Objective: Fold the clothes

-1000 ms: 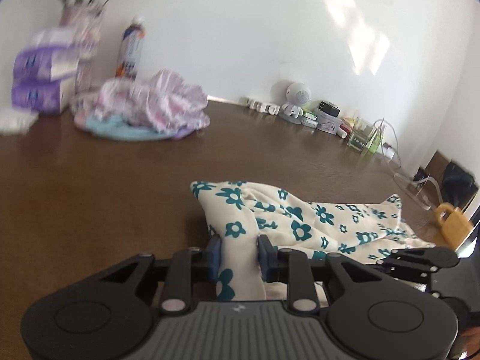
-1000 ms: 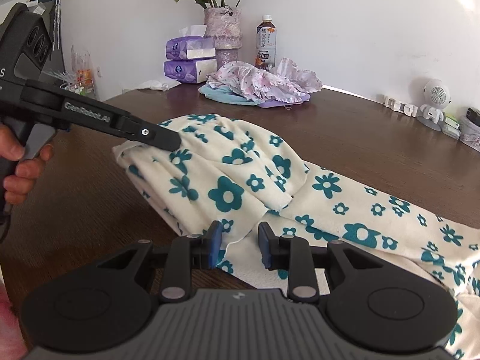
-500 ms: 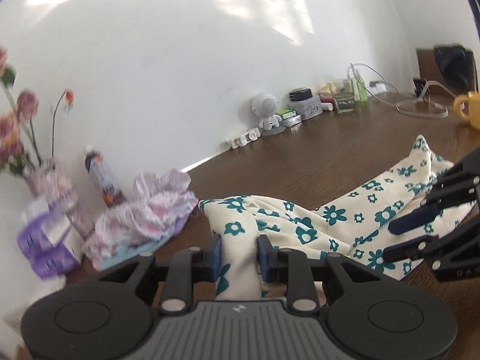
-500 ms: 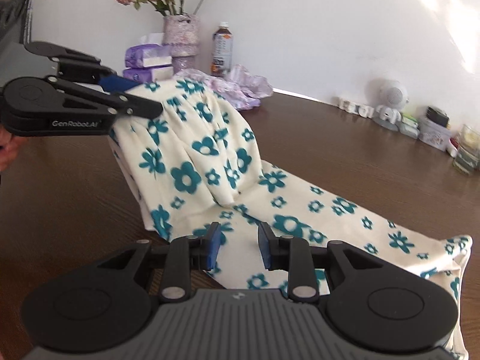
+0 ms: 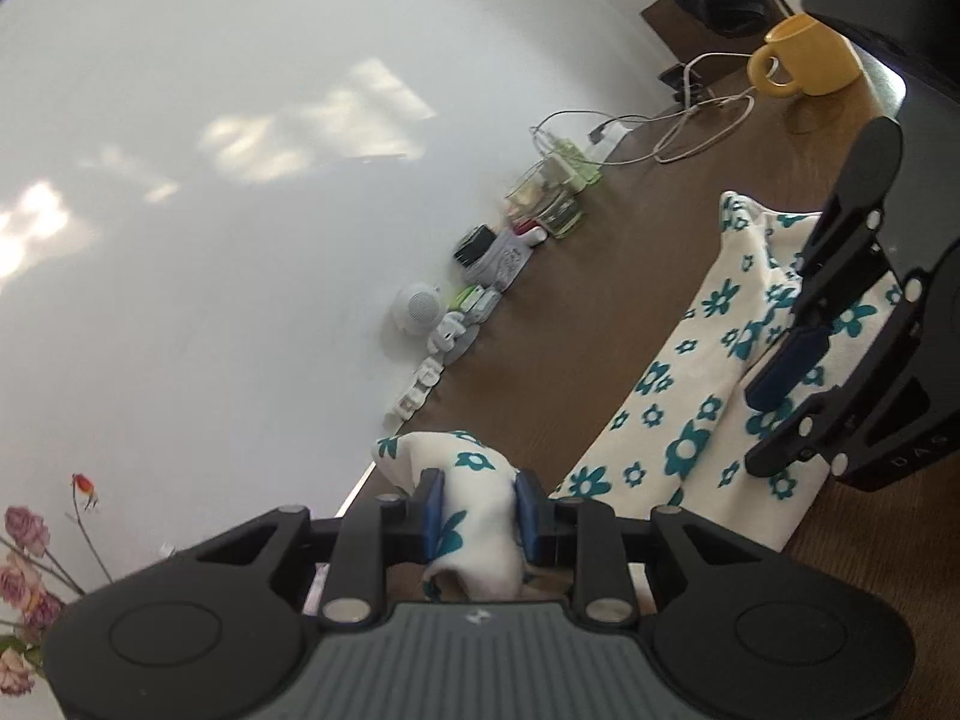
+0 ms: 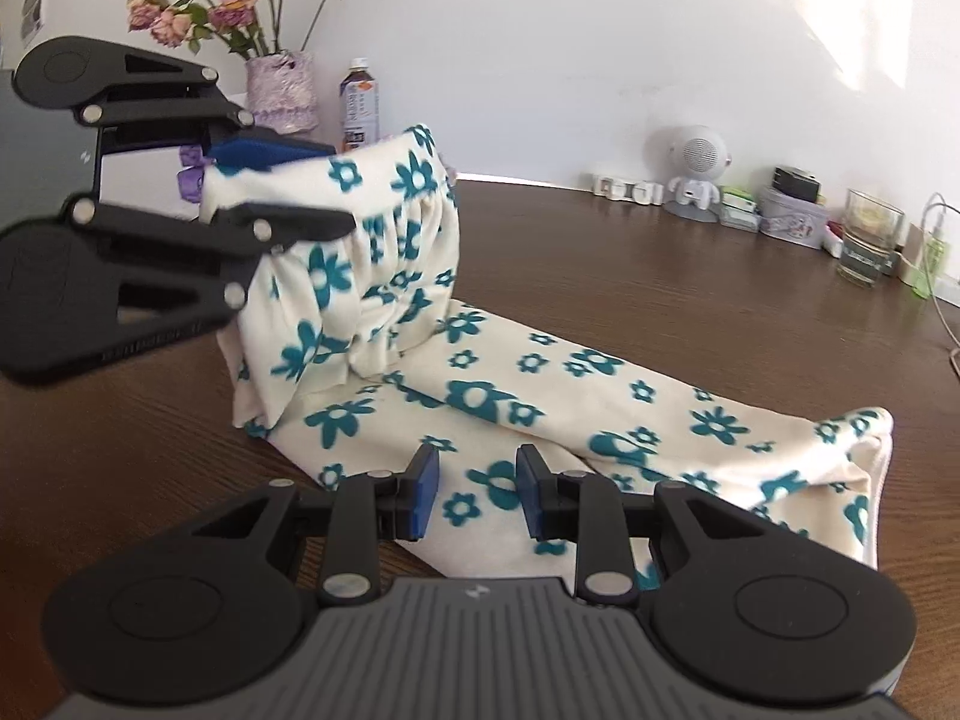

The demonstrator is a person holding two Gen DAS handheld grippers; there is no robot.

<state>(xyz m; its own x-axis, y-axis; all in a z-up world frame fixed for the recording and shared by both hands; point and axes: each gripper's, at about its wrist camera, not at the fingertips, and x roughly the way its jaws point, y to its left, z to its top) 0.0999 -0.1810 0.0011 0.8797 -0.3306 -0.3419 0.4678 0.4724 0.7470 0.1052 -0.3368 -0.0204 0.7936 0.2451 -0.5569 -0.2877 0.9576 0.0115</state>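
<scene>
Currently my left tongs [image 5: 474,510] pinch a bunched end of the cream garment with teal flowers [image 6: 480,396], holding that end lifted above the brown table [image 6: 690,300]; the rest of the cloth trails down and lies flat along the tabletop. My right tongs [image 6: 474,492] stand spread, pads apart, low over the flat portion near its front edge, gripping nothing. Seen from the right wrist, the left tongs [image 6: 288,192] sit at the upper left with the raised fold hanging from them.
</scene>
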